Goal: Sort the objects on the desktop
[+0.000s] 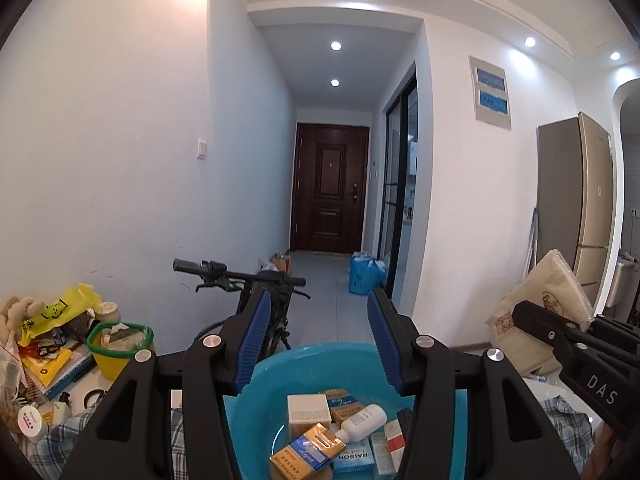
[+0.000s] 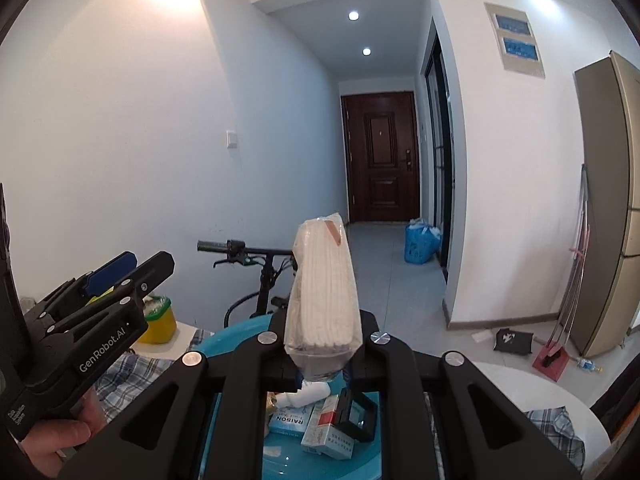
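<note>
A blue plastic basin (image 1: 320, 351) sits just below my left gripper (image 1: 318, 298), whose blue-padded fingers stand apart with nothing between them. In the basin lie a gold and blue cigarette pack (image 1: 306, 454), a white bottle (image 1: 362, 422) and several small boxes. My right gripper (image 2: 323, 322) is shut on a clear packet of white cotton pads (image 2: 324, 280) and holds it upright over the basin (image 2: 240, 330). Seen from the left wrist, that packet (image 1: 540, 304) hangs at the right in the right gripper (image 1: 534, 318). The left gripper (image 2: 120, 268) shows at the left of the right wrist view, with a hand under it.
A yellow tub with a green rim (image 1: 120, 346) and a heap of bags, books and jars (image 1: 44, 344) crowd the table's left side. A plaid cloth (image 2: 556, 426) lies on the white round table (image 2: 520, 384). Beyond the table stand a bicycle (image 1: 240, 276) and a fridge (image 2: 608, 200).
</note>
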`<state>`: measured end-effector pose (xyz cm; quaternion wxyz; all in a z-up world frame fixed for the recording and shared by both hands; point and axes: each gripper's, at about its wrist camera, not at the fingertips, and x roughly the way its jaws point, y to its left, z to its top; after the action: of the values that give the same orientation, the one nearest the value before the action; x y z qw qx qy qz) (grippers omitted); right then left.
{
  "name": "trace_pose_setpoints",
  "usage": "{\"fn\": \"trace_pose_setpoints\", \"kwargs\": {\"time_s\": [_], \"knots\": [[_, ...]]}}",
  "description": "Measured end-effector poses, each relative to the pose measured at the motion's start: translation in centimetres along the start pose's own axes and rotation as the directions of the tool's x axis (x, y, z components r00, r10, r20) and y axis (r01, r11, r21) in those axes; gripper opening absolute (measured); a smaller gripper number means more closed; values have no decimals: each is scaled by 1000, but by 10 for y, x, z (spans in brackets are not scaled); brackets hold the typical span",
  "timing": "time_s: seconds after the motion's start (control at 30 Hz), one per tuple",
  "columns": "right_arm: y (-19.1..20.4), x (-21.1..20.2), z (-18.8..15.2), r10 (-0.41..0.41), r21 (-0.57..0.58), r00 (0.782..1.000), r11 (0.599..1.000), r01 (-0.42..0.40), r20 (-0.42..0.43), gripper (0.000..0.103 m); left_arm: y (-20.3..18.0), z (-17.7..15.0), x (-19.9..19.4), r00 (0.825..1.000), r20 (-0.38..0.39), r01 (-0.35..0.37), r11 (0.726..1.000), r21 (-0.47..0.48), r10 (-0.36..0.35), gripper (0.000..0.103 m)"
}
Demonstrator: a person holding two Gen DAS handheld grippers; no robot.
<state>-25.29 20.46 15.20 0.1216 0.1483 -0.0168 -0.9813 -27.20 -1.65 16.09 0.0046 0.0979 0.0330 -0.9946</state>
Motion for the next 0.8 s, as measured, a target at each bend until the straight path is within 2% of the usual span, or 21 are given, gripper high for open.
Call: {"fn": "trace_pose_setpoints", "kwargs": {"time_s": [0.1, 0.17, 0.23, 0.33, 0.5, 0.6, 0.67, 0.7, 0.8], "knots": [[-5, 33, -11, 12, 10, 995, 1000, -11, -103, 12, -1, -15, 31, 995, -97, -9, 1000, 5, 10, 52], [-9, 52, -19, 39, 36, 986, 999, -33, -165, 12, 1, -27, 56, 981, -193, -11, 1000, -9, 9, 52], [-10, 65, -26, 46, 47, 980, 998, -37, -194, 12, 3, -41, 80, 956, -292, -3, 1000, -19, -2, 52], [-8, 79, -35, 34, 31, 974, 999, -28, -225, 12, 6, -59, 104, 919, -394, -8, 1000, -25, -3, 52], [-12, 108, -54, 52, 41, 946, 998, -41, -320, 12, 7, -79, 122, 870, -492, -10, 1000, -6, 6, 52], [-8, 124, -71, 64, 42, 916, 998, -51, -396, 12, 10, -94, 136, 811, -584, -36, 999, 14, 37, 52], [-9, 129, -78, 73, 49, 905, 997, -58, -420, 12, 14, -103, 145, 782, -622, -54, 998, 10, 49, 52], [-10, 130, -80, 69, 50, 903, 997, -53, -425, 12, 15, -107, 148, 770, -636, -57, 998, 17, 54, 52], [-15, 136, -86, 65, 51, 888, 998, -47, -456, 12, 15, -112, 152, 751, -658, -51, 998, 29, 58, 52]]}}
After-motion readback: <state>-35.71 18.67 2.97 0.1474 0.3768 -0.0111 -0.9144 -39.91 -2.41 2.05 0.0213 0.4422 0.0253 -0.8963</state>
